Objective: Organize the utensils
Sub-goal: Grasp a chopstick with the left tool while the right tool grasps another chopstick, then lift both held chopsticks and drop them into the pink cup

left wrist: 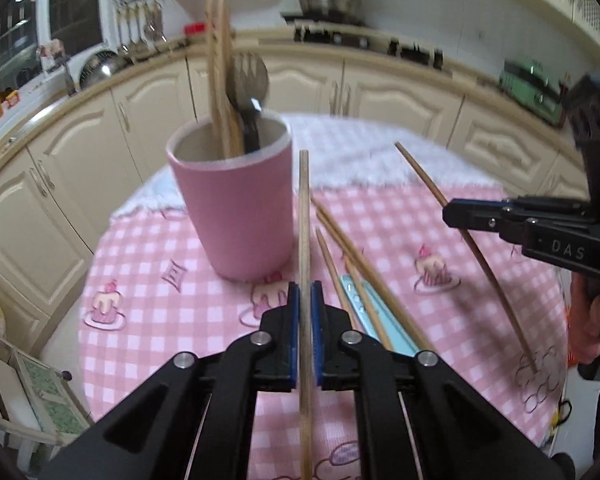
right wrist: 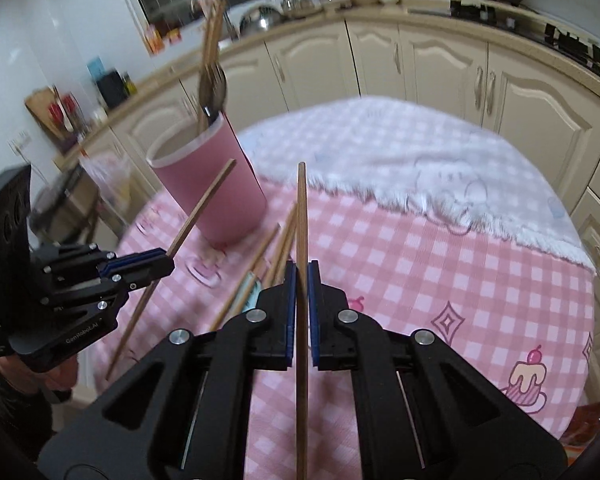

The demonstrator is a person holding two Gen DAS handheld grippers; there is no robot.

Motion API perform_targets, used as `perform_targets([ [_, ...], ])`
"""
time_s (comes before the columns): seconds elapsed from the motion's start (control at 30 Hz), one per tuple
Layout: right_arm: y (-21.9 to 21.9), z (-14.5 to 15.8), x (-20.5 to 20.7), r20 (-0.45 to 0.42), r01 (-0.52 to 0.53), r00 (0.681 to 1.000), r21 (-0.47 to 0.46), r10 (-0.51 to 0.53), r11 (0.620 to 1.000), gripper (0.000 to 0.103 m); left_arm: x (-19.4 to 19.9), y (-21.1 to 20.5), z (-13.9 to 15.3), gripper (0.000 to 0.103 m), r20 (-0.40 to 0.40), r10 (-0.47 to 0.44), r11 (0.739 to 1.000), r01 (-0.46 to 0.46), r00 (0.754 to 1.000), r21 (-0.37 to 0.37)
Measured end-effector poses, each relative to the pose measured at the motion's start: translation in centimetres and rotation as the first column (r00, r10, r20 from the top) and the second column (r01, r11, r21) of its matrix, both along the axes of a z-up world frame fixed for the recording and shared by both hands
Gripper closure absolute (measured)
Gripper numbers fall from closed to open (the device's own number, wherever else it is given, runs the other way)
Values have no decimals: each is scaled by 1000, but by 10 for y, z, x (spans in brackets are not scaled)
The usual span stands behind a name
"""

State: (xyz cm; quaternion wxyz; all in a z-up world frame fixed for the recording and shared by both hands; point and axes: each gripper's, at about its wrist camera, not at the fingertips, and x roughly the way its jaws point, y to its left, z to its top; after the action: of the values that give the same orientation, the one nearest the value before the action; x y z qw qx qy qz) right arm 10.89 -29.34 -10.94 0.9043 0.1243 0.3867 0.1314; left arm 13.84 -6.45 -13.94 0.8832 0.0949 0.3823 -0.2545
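My left gripper (left wrist: pixel 305 286) is shut on a wooden chopstick (left wrist: pixel 304 208) that runs straight up between its blue pads, lifted above the table. My right gripper (right wrist: pixel 302 268) is shut on another chopstick (right wrist: pixel 301 216) in the same way. Each shows in the other's view: the right gripper (left wrist: pixel 450 212) at the right edge with its slanted chopstick (left wrist: pixel 420 172), the left gripper (right wrist: pixel 168 262) at the left with its chopstick (right wrist: pixel 208 196). A pink cup (left wrist: pixel 236 208) (right wrist: pixel 220 184) holds two chopsticks and a metal fork. Loose chopsticks (left wrist: pixel 352 248) (right wrist: pixel 276 236) lie between the grippers.
A light blue flat case (left wrist: pixel 380 320) lies under the loose chopsticks on the pink checked tablecloth (right wrist: pixel 420 280). A white fluffy cloth (right wrist: pixel 420 160) covers the table's far side. Cream cabinets (left wrist: pixel 380 92) curve behind. A person's hand (left wrist: pixel 592 320) holds the right gripper.
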Motion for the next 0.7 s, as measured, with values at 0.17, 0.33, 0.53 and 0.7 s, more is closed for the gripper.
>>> perform_targets([
  [0.17, -9, 24, -4, 117, 17, 993, 67, -25, 998, 97, -8, 12, 32, 98, 122, 44, 994, -31, 992, -106],
  [0.33, -10, 52, -4, 226, 46, 972, 117, -72, 992, 97, -8, 23, 63, 98, 236, 112, 971, -56, 965, -231],
  [0.53, -1, 89, 11, 340, 53, 935, 149, -101, 987, 97, 0, 32, 99, 98, 334, 194, 932, -67, 922, -355],
  [0.7, 13, 125, 35, 436, 49, 892, 170, -120, 984, 97, 19, 33, 128, 98, 395, 255, 894, -59, 882, -445],
])
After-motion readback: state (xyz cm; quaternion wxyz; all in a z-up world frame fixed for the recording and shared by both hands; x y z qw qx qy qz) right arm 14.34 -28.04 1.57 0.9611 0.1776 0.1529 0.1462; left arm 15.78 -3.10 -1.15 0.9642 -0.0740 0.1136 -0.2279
